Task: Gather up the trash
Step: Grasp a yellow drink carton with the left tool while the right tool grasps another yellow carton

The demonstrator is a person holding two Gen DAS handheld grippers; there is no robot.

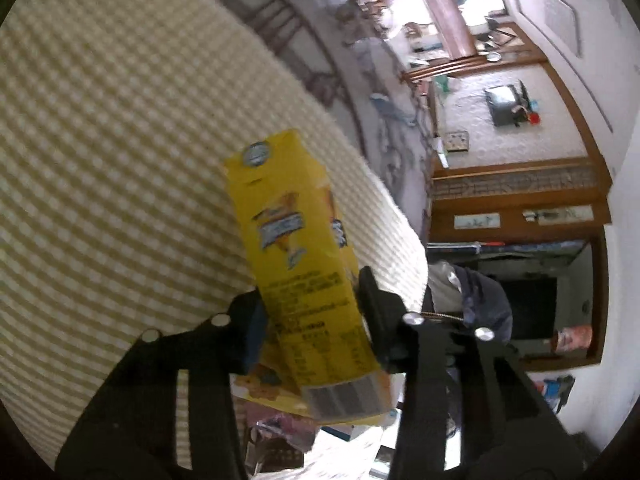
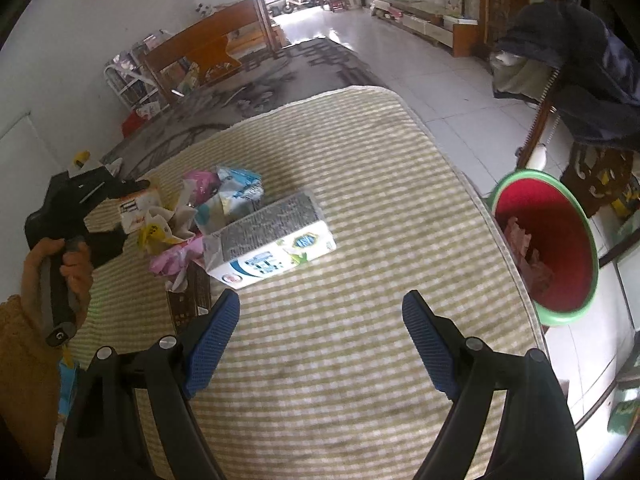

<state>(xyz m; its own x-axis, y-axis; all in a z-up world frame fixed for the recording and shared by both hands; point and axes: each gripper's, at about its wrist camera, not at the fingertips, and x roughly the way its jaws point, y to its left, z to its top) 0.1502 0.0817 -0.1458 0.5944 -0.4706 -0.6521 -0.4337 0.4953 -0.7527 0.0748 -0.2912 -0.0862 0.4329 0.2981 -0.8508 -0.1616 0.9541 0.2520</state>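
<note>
A yellow drink carton (image 1: 288, 208) stands between the fingers of my left gripper (image 1: 312, 292), whose pads press on its two sides; it is shut on the carton above the checked tablecloth (image 1: 100, 160). In the right wrist view a hand holds that left gripper (image 2: 134, 210) at the far left, over a heap of crumpled wrappers (image 2: 200, 208). A white carton (image 2: 272, 240) lies on its side beside the heap. My right gripper (image 2: 320, 332) hovers open over bare cloth, nothing between its blue pads (image 2: 212, 344).
A red bin with a green rim (image 2: 548, 248) stands on the floor off the table's right edge, with some scraps inside. A chair draped with dark clothing (image 2: 580, 80) is behind it. A wooden bench (image 2: 208, 52) and a rug lie beyond the table.
</note>
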